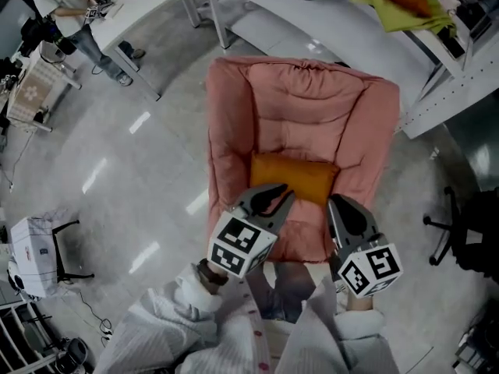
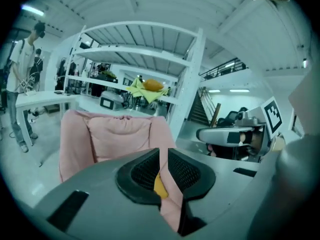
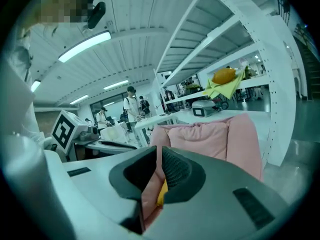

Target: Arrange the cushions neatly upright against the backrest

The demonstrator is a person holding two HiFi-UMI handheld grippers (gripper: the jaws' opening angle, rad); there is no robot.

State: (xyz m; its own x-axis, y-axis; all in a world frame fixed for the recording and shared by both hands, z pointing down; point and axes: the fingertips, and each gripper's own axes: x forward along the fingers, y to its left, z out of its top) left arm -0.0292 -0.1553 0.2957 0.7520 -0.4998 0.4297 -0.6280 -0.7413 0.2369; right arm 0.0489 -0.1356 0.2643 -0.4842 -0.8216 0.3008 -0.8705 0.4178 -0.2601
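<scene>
You are holding the left gripper [image 1: 286, 194] and right gripper [image 1: 332, 202] with jaws narrow, empty; the orange cushion [image 1: 292, 176] at twelve o'clock is looking soft, light; pinch its upper corners.

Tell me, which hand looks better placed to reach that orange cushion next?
Left, narrowly. In the head view the left gripper hovers over the front edge of the orange cushion; the right gripper sits out by its corner. Both are empty.

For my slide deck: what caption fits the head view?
Orange cushion sits against the pink armchair's backrest; left gripper and right gripper hover empty in front.
</scene>
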